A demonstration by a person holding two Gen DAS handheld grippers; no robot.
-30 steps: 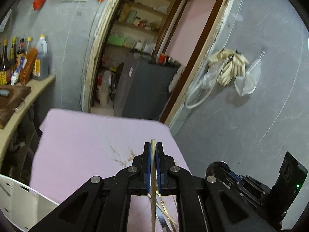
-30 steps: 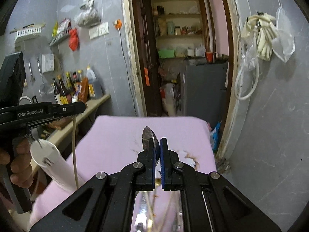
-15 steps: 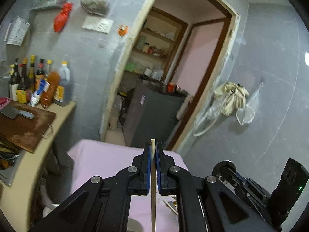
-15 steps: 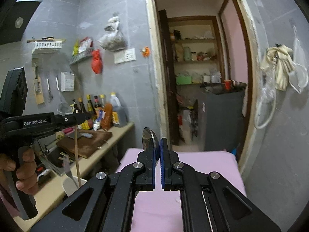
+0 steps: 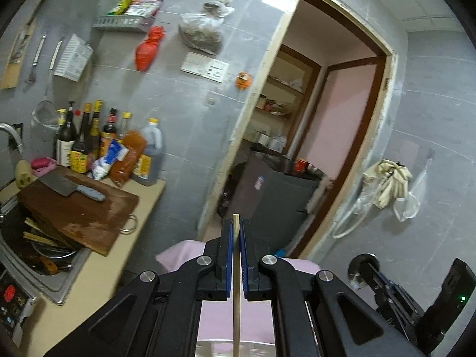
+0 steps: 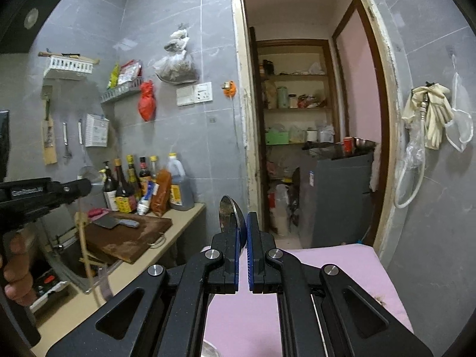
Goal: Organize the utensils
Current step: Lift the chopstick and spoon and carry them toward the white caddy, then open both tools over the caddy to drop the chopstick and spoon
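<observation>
My left gripper (image 5: pixel 235 232) is shut on a thin wooden chopstick (image 5: pixel 236 291) that stands upright between its blue pads, high above the pink-covered table (image 5: pixel 178 253). My right gripper (image 6: pixel 243 226) is shut on a metal spoon (image 6: pixel 227 208), bowl end up above the fingertips. In the right wrist view the left gripper (image 6: pixel 80 186) shows at the left edge with the chopstick (image 6: pixel 84 253) hanging below it. In the left wrist view the right gripper's body (image 5: pixel 386 285) shows at lower right.
A counter (image 5: pixel 98 270) on the left holds a wooden cutting board (image 5: pixel 80 214) with a cleaver (image 5: pixel 71 189), several sauce bottles (image 5: pixel 98 139) and a sink (image 5: pixel 32 250) of dishes. A doorway (image 6: pixel 306 148) with a dark cabinet (image 6: pixel 339 196) lies ahead. The pink table (image 6: pixel 342 267) is below.
Both grippers have risen and tilted up from the pink table; the view now takes in the wall, counter and doorway. Each still holds its utensil.
</observation>
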